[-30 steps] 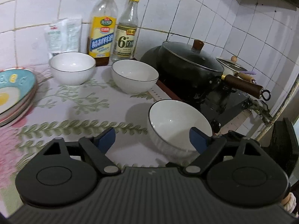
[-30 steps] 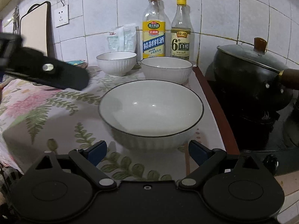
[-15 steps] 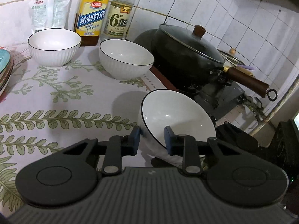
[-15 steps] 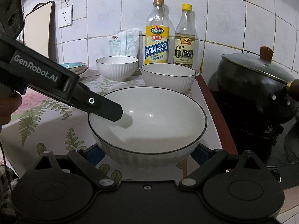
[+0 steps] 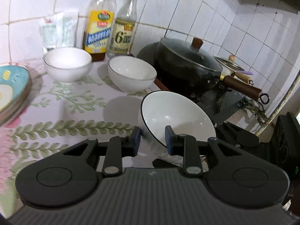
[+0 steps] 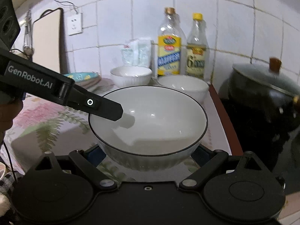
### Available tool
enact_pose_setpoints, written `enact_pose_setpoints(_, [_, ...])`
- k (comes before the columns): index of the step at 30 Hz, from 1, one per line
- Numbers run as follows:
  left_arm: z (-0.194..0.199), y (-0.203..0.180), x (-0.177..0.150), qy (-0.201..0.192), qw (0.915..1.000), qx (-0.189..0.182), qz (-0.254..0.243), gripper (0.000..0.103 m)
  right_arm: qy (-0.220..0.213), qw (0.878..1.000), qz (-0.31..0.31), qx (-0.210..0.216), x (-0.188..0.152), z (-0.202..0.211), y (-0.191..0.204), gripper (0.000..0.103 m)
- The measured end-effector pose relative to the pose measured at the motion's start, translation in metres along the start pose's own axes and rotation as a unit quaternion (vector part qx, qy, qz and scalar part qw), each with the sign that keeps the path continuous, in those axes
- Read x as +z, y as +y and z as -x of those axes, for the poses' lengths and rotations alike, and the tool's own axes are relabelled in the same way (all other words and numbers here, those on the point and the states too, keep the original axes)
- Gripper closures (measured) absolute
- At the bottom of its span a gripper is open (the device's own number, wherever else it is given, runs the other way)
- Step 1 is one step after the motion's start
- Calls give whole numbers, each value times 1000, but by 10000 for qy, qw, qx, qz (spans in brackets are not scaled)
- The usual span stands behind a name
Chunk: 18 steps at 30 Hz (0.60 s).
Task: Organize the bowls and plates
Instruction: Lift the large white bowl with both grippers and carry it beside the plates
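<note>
A white bowl with a dark rim (image 5: 176, 116) (image 6: 150, 120) is tilted and lifted above the flowered counter. My left gripper (image 5: 152, 140) is shut on its near-left rim, one pad inside and one outside; its finger (image 6: 101, 108) shows reaching over the rim in the right wrist view. My right gripper (image 6: 148, 155) is open, its fingers on either side of the bowl's base; whether they touch it I cannot tell. Two more white bowls (image 5: 67, 63) (image 5: 132, 75) stand at the back by the wall. Stacked teal plates (image 5: 11, 90) lie at the left.
Two bottles (image 5: 99, 22) (image 5: 124, 24) and packets (image 5: 58, 30) stand against the tiled wall. A black lidded pan (image 5: 187, 69) with a wooden handle sits on the stove at the right. A cutting board (image 6: 46, 41) leans on the wall.
My left gripper closed on the near bowl's rim and raised it, tilting it. My right gripper moved in under the bowl, staying open.
</note>
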<state>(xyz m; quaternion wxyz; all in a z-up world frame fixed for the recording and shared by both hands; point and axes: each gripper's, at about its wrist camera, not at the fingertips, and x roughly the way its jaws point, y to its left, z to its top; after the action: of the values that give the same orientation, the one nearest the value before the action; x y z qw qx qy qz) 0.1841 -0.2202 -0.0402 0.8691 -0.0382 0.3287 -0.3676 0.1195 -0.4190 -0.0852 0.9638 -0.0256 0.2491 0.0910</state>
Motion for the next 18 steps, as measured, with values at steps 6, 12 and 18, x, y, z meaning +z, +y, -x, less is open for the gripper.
enact_pose_setpoints(6, [32, 13, 9, -216, 9995, 235, 81, 77, 3, 9997, 100, 232, 27, -2, 22, 6])
enact_pose_setpoints(12, [51, 30, 19, -328, 9981, 526, 72, 77, -22, 9985, 411, 356, 50, -13, 45, 6])
enact_pose_setpoints(18, [55, 56, 23, -357, 9955, 828, 298, 77, 67, 9963, 657, 551, 66, -38, 63, 6])
